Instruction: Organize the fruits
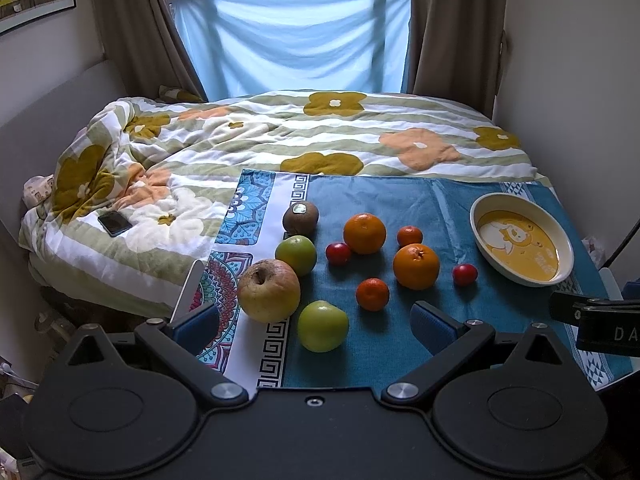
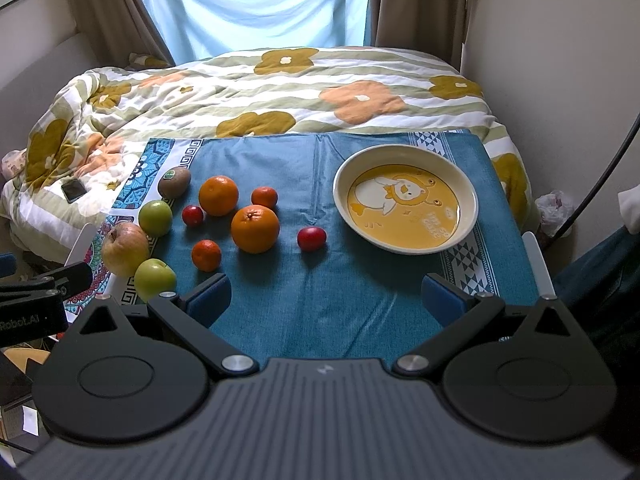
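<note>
Loose fruit lies on a blue cloth (image 1: 372, 200) (image 2: 312, 312): a yellow-red apple (image 1: 269, 290) (image 2: 125, 248), two green apples (image 1: 322, 325) (image 1: 296, 255), a kiwi (image 1: 300, 218) (image 2: 174, 181), two oranges (image 1: 416, 266) (image 2: 255, 229), small mandarins (image 1: 372, 294) and red plums (image 2: 311, 238). An empty yellow-and-cream bowl (image 1: 484, 204) (image 2: 344, 176) sits at the right. My left gripper (image 1: 316, 330) is open, its fingers either side of the near green apple. My right gripper (image 2: 326, 300) is open over bare cloth, in front of the bowl.
The cloth covers a small table set against a bed with a flowered duvet (image 1: 280, 140). A phone (image 1: 115, 223) lies on the duvet at the left. A wall stands close on the right, curtains and a window behind.
</note>
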A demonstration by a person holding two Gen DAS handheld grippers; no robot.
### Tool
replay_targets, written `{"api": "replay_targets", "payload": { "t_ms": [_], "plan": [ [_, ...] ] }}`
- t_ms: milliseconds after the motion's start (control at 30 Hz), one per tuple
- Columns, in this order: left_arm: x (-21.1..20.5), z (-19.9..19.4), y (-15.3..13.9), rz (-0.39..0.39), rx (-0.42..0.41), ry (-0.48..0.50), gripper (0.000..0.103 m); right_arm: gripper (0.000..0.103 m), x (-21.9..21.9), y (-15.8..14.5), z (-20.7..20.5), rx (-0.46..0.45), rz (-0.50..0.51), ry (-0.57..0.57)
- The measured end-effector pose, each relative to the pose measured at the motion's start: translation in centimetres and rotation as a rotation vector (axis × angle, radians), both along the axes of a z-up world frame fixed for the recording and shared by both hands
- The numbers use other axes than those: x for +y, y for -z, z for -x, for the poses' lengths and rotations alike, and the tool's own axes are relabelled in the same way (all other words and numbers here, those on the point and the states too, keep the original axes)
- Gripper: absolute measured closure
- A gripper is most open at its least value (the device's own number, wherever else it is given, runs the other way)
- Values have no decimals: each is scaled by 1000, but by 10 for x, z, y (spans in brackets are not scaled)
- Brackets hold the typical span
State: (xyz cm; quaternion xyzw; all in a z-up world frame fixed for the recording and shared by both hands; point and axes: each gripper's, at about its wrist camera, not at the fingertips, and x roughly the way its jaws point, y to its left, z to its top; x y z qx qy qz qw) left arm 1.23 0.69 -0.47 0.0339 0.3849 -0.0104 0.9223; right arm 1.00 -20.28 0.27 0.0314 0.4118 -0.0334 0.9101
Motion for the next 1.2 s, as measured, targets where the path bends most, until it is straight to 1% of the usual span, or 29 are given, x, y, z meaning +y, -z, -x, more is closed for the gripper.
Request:
{"api": "replay_targets", "payload": {
  "t_ms": [1200],
  "plan": [
    [1, -1, -3, -5, -3, -1, 0, 0, 2, 1, -3, 1, -2, -3]
  ]
}}
